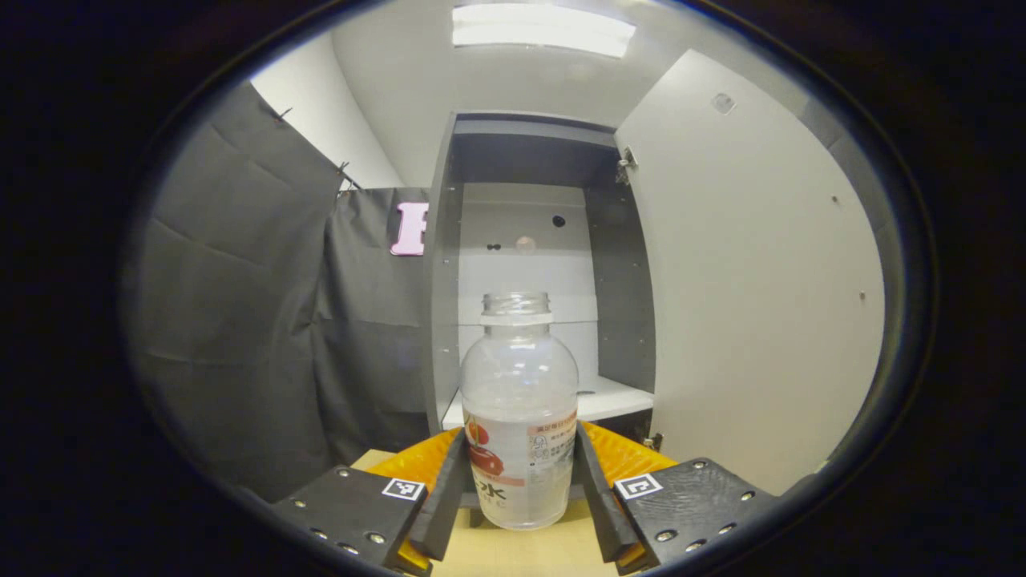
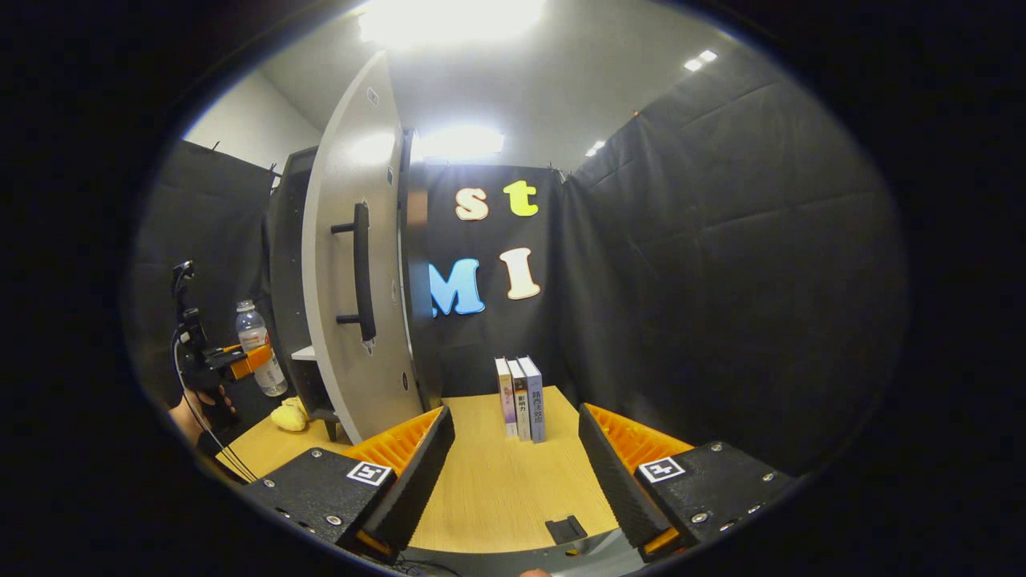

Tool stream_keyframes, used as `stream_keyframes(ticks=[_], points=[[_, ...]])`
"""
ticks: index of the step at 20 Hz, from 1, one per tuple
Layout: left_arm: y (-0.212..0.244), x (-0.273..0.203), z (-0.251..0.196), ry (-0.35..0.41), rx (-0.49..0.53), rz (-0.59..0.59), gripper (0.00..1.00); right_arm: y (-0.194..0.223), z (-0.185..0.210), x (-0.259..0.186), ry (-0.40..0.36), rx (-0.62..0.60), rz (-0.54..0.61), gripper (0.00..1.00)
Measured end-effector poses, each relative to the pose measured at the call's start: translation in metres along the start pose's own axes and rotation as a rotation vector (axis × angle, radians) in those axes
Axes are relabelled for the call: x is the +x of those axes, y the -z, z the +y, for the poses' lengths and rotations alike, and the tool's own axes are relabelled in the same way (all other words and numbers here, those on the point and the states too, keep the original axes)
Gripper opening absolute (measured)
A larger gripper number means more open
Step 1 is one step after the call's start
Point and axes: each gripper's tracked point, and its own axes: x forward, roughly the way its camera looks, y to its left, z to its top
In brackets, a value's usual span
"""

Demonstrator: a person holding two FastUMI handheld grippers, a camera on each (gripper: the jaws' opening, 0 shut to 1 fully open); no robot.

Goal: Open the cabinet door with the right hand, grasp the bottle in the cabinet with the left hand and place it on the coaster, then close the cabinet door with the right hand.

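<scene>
My left gripper (image 1: 519,493) clamps the bottle (image 1: 519,417) outside the cabinet (image 1: 449,264); right gripper (image 2: 517,469) idles open. I should keep it upright and lower it squarely onto the coaster.

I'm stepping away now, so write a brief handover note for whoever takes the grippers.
Left gripper: shut on the bottle, held upright, out of the cabinet.
Right gripper: open, empty, over the table, short of the door handle.
Done: cabinet door open, bottle grasped.
Left: set the bottle on the coaster, then shut the door with the right gripper.
</scene>
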Motion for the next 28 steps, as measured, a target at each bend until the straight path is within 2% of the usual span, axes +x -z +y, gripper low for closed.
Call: stream_keyframes(ticks=[9, 14, 18, 19, 20, 22, 23, 24, 26, 27, 28], points=[[0.061, -0.058, -0.001, -0.006, -0.041, 0.071, 0.71, 0.006, 0.008, -0.006, -0.038, 0.040, 0.013, 0.96], [0.108, -0.084, -0.001, -0.012, -0.047, 0.116, 0.71, 0.006, 0.005, -0.005, -0.029, 0.067, 0.013, 0.95], [0.144, -0.103, -0.003, -0.037, -0.027, 0.133, 0.71, 0.006, 0.007, -0.003, -0.034, 0.046, 0.017, 0.94], [0.155, -0.106, -0.006, -0.039, -0.018, 0.142, 0.71, 0.006, 0.008, -0.002, -0.036, 0.041, 0.015, 0.91], [0.166, -0.110, -0.008, -0.038, -0.009, 0.154, 0.71, 0.006, 0.008, -0.002, -0.039, 0.038, 0.016, 0.94], [0.186, -0.120, -0.013, -0.039, -0.004, 0.177, 0.72, 0.010, 0.011, 0.000, -0.048, 0.032, 0.024, 0.94], [0.196, -0.126, -0.014, -0.042, -0.008, 0.188, 0.77, 0.012, 0.012, 0.001, -0.052, 0.027, 0.031, 0.94], [0.205, -0.130, -0.015, -0.046, -0.014, 0.198, 0.72, 0.014, 0.013, 0.002, -0.054, 0.020, 0.038, 0.94], [0.221, -0.138, -0.017, -0.053, -0.019, 0.216, 0.72, 0.016, 0.014, 0.003, -0.057, 0.005, 0.047, 0.91], [0.228, -0.141, -0.019, -0.055, -0.021, 0.224, 0.72, 0.016, 0.015, 0.003, -0.059, -0.002, 0.050, 0.95], [0.236, -0.144, -0.020, -0.057, -0.018, 0.234, 0.72, 0.017, 0.016, 0.004, -0.062, -0.008, 0.052, 0.94]])
